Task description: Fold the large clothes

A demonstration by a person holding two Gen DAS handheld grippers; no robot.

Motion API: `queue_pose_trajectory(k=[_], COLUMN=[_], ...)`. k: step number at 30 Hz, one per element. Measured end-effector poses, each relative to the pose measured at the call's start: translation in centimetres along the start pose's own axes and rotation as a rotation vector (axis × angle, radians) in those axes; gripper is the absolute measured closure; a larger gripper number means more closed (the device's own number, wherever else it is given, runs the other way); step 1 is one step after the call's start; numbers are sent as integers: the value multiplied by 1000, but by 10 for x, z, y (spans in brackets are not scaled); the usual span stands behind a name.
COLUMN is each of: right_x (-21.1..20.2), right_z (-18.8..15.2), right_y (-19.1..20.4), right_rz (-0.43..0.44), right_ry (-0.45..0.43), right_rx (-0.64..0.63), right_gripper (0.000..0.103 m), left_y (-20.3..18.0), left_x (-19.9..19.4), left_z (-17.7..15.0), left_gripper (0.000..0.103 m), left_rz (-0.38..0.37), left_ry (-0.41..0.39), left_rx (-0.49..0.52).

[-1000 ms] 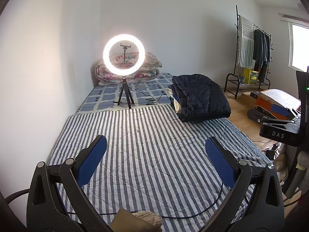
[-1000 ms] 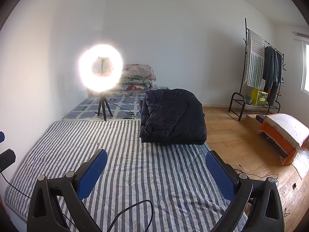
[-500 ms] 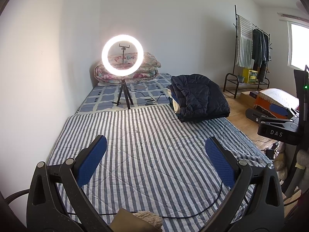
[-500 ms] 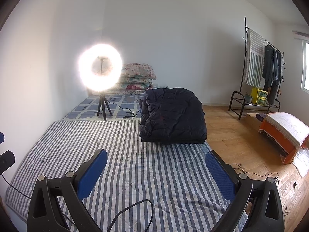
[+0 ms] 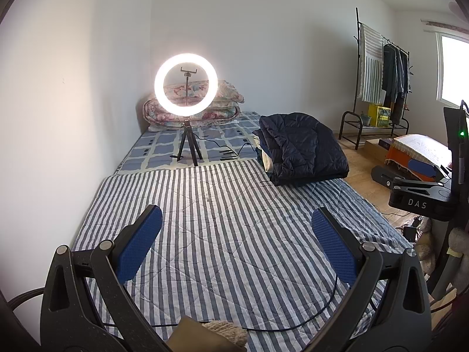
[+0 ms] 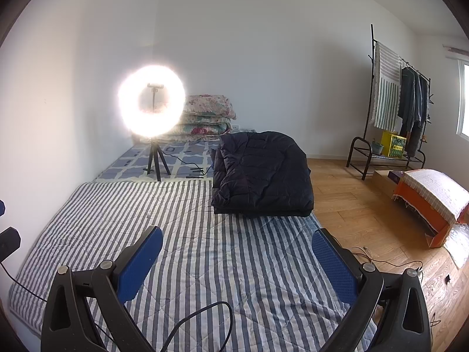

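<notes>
A folded dark navy quilted jacket (image 5: 303,146) lies on top of a small pile of clothes at the right side of the bed; it also shows in the right wrist view (image 6: 262,173). My left gripper (image 5: 236,245) is open and empty above the striped blanket (image 5: 222,223), well short of the jacket. My right gripper (image 6: 237,261) is open and empty above the same blanket (image 6: 164,211), also short of the jacket.
A lit ring light on a tripod (image 5: 186,83) stands mid-bed, with floral quilts (image 5: 228,99) stacked behind it. A clothes rack (image 6: 401,108) and an orange box (image 6: 431,202) stand on the wooden floor at right. A black cable (image 5: 293,322) crosses the blanket's near edge.
Both views have shifted very slightly; the grippers stay open and empty and the jacket has not moved.
</notes>
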State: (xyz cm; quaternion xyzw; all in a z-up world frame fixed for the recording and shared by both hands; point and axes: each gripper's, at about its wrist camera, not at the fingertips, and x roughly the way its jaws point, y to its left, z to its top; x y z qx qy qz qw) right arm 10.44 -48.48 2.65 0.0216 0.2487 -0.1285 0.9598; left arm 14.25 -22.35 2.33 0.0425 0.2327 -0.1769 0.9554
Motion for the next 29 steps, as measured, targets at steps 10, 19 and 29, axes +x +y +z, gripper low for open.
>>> queue_pose_trajectory(k=[10, 19, 29], right_x=[1, 2, 4], right_z=[0, 0, -3], right_y=[1, 2, 3], right_rz=[-1, -2, 0], right_ry=[4, 7, 13], right_rx=[-4, -6, -8], right_gripper=[0, 0, 0], left_y=[-2, -2, -1], left_x=[0, 1, 2], left_z=[-1, -2, -5], left_gripper=[0, 0, 0], left_rz=[6, 4, 14], left_ry=[1, 7, -16], left_rx=[11, 13, 12])
